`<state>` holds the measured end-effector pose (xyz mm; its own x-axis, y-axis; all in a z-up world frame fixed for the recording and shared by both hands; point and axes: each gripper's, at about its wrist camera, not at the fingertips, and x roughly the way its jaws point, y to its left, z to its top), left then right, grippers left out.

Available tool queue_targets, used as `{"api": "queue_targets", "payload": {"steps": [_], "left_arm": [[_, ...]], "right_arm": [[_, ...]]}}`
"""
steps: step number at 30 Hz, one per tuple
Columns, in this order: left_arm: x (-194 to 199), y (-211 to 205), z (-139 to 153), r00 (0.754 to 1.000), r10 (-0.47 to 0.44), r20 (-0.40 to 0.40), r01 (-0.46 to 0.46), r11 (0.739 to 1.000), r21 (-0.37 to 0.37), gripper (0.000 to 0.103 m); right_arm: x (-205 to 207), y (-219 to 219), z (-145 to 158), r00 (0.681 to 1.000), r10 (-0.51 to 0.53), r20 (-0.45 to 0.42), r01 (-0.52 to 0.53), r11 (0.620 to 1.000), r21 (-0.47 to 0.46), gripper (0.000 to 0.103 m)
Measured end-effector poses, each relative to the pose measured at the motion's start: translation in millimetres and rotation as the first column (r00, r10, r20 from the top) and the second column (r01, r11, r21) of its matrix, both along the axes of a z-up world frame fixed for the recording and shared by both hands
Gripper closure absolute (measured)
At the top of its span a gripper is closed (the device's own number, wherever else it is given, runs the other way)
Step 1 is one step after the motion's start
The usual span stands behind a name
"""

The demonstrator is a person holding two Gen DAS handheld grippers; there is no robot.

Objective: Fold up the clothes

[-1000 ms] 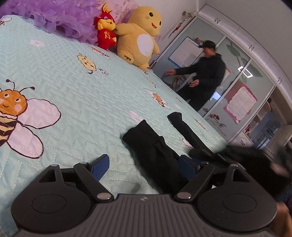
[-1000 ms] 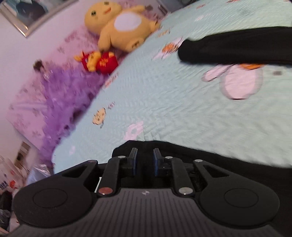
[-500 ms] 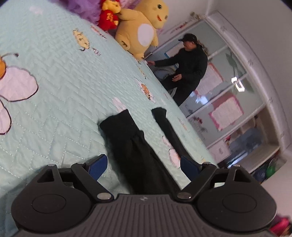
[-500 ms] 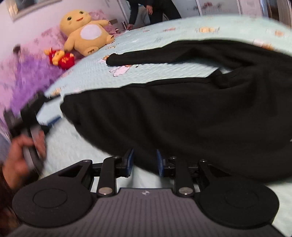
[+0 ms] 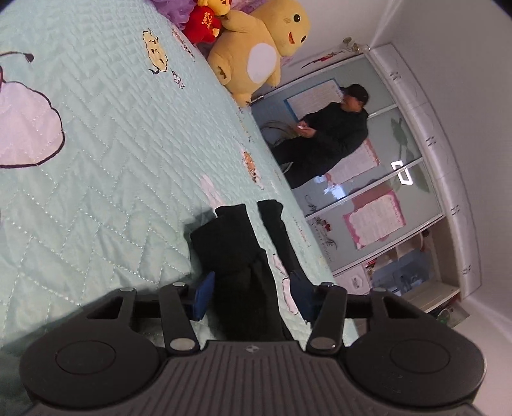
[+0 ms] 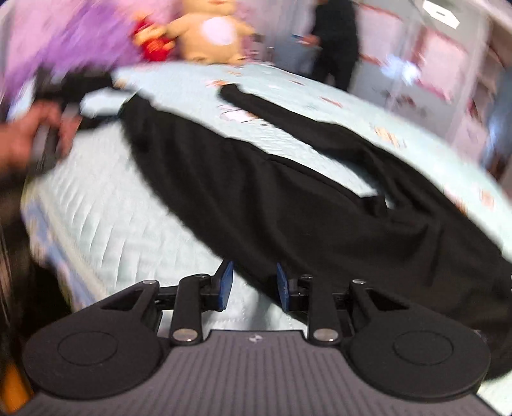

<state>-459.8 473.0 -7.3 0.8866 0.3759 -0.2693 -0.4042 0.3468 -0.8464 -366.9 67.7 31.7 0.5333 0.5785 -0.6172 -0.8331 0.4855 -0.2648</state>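
Black trousers lie spread over the pale green quilted bedspread, their two legs running toward the far side. In the left wrist view one leg end lies between the blue pads of my left gripper. Its jaws are closing, with small gaps still showing at the cloth. My right gripper is low over the trousers' wide end, partly open. The cloth's edge passes between its pads without being pinched. A hand holding the left gripper shows blurred at the upper left of the right wrist view.
A yellow plush toy, a red plush toy and a purple frilly cushion sit at the head of the bed. A person in dark clothes stands beside the bed by the glass-fronted wardrobe.
My left gripper's jaws have narrowed around the trouser leg and its view has rolled. My right gripper swung across the bed to the trousers' wide end, and its jaws widened a little.
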Motion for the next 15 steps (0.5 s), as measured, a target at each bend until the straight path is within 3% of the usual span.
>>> {"api": "queue_targets", "payload": {"steps": [3,5,7,11,15], "left_arm": [[-2.5,-18.3,9.3,0.997,0.003,-0.083,-0.003,1.0,0.004,0.046],[-3.5,-27.4,10.2,0.996,0.005,-0.085,-0.005,1.0,-0.002,0.043],[-2.7,-25.5,9.0,0.998,0.006,-0.059,-0.008,1.0,-0.029,0.035],[-0.4,-11.1,2.2,1.0,0.005,0.029,-0.002,0.995,-0.1,0.034],[-4.8,-1.5,-10.3,0.992,0.024,0.125,-0.005,0.989,-0.146,0.044]], "right_arm": [[-15.3,13.4,-9.7,0.99,0.083,0.117,-0.068,0.99,-0.126,0.067],[-21.4,21.8,-17.0,0.97,0.133,0.203,-0.091,0.975,-0.202,0.06],[-23.2,30.9,-22.4,0.952,0.164,0.258,-0.099,0.964,-0.247,0.059],[-28.2,50.0,-33.1,0.917,0.198,0.347,-0.094,0.951,-0.296,0.059],[-33.3,58.5,-39.6,0.887,0.221,0.406,-0.094,0.946,-0.309,0.059]]}}
